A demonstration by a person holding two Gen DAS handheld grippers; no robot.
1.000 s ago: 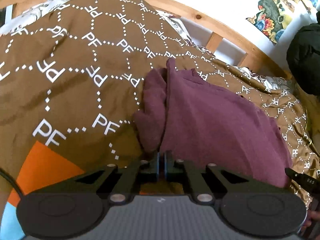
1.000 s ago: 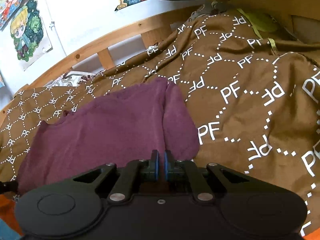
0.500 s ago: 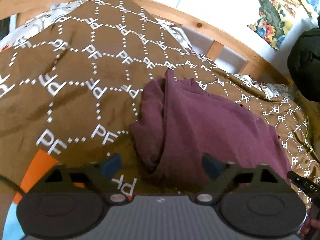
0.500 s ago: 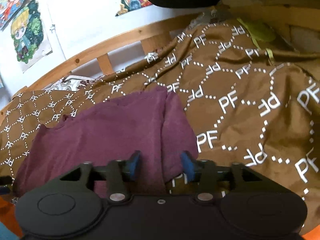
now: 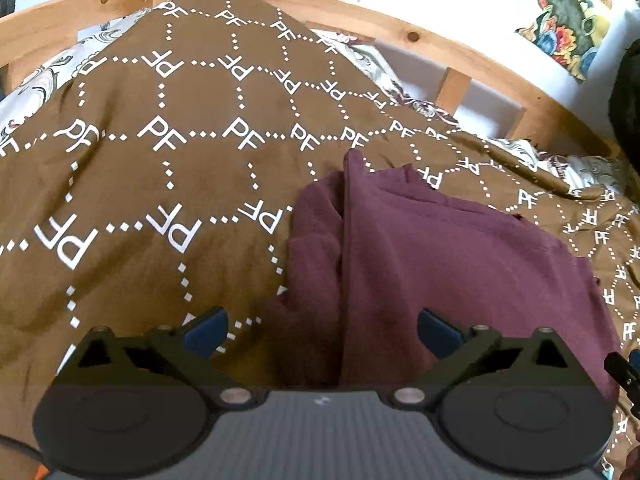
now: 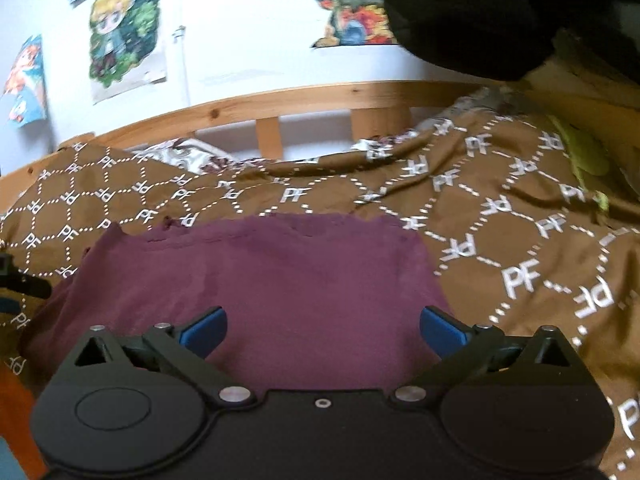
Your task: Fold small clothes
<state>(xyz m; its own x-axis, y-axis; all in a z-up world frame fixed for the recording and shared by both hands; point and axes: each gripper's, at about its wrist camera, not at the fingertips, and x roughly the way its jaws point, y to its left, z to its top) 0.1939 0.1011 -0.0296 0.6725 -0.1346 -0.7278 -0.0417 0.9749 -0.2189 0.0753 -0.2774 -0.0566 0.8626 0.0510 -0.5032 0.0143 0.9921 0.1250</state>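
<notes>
Maroon garment (image 5: 440,264) lies on the bed's brown blanket (image 5: 160,184), which carries a white dotted lattice with "PF" letters. In the left wrist view one side of the cloth is folded over, a sleeve-like flap bunched along its left edge. The left tool (image 5: 322,330) hovers just above the near edge of the garment with its blue-padded fingers spread wide, holding nothing. The right tool (image 6: 322,330) is likewise spread wide and empty, its fingers over the near part of the garment (image 6: 280,280), which looks flat and smooth from this side. A wooden bed rail (image 6: 304,100) runs behind the blanket, and colourful posters (image 6: 120,36) hang on the white wall.
</notes>
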